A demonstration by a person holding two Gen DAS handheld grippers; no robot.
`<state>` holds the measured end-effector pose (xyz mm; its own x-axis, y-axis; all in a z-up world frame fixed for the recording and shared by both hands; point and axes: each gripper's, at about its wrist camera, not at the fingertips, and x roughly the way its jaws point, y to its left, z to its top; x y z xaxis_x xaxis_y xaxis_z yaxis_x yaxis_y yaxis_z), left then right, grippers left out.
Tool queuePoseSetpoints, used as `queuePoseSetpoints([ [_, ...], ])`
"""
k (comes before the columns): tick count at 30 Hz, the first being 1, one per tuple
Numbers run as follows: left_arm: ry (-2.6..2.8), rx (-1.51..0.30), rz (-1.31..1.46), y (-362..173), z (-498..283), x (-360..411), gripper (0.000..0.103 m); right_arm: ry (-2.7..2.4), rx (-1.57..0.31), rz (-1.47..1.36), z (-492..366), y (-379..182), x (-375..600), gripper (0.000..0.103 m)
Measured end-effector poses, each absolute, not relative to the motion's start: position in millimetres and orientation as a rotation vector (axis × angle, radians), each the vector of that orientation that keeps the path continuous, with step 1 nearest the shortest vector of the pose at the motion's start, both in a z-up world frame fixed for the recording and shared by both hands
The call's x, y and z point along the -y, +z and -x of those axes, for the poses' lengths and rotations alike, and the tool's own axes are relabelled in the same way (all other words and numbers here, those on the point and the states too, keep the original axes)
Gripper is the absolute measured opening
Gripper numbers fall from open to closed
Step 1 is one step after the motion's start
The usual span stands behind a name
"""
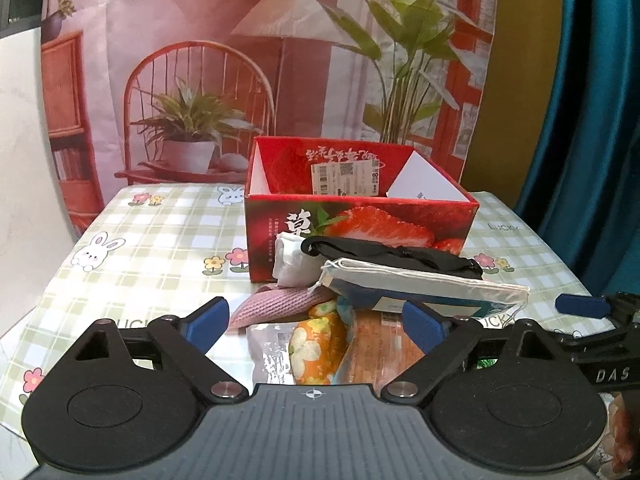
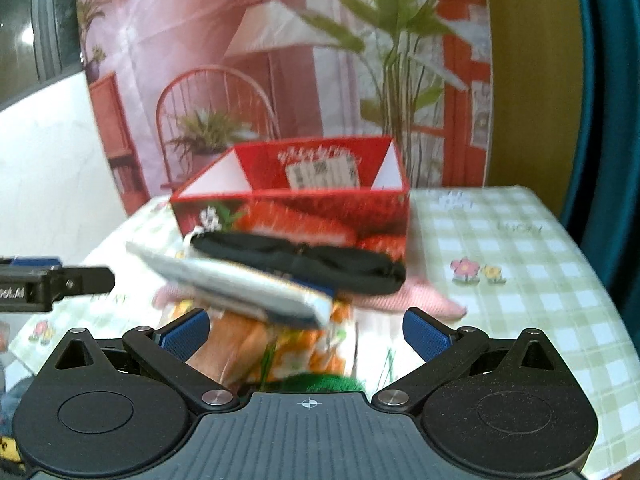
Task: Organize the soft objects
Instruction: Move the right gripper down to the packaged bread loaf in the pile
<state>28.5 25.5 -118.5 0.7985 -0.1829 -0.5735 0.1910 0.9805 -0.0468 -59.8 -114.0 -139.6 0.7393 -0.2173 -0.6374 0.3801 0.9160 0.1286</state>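
Note:
A pile of soft things lies in front of a red strawberry box (image 1: 360,222) (image 2: 296,216). On top are a black cloth (image 1: 400,256) (image 2: 304,260) and a flat white-and-blue pouch (image 1: 420,284) (image 2: 240,284). Under them are a pink knit piece (image 1: 276,304) (image 2: 400,294), a white rolled cloth (image 1: 290,258) and an orange flowered cloth (image 1: 316,344) (image 2: 304,344). My left gripper (image 1: 316,322) is open and empty just before the pile. My right gripper (image 2: 306,330) is open and empty over the pile's near edge; the right wrist view is blurred.
The table has a green checked cloth (image 1: 160,240) (image 2: 520,260) with rabbits and flowers. A printed backdrop hangs behind it and a blue curtain (image 1: 592,120) at the right. Plastic packets (image 1: 272,356) lie under the pile. The right gripper's finger (image 1: 584,305) shows at the left view's right edge.

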Motion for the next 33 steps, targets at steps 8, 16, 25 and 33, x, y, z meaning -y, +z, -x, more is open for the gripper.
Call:
queuePoseSetpoints([
  [8, -0.22, -0.575, -0.037, -120, -27, -22, 0.095, -0.26, -0.699, -0.227, 53, -149, 103, 0.097],
  [16, -0.293, -0.655, 0.035, -142, -41, -32, 0.093, -0.186, -0.748, -0.217, 44, -163, 97, 0.079],
  [25, -0.384, -0.749, 0.021, -176, -73, -25, 0.058, -0.091, -0.819, -0.14, 18, -186, 87, 0.053],
  [33, -0.468, -0.814, 0.143, -202, -94, -31, 0.057, -0.044, -0.814, -0.155, 3, -197, 90, 0.053],
])
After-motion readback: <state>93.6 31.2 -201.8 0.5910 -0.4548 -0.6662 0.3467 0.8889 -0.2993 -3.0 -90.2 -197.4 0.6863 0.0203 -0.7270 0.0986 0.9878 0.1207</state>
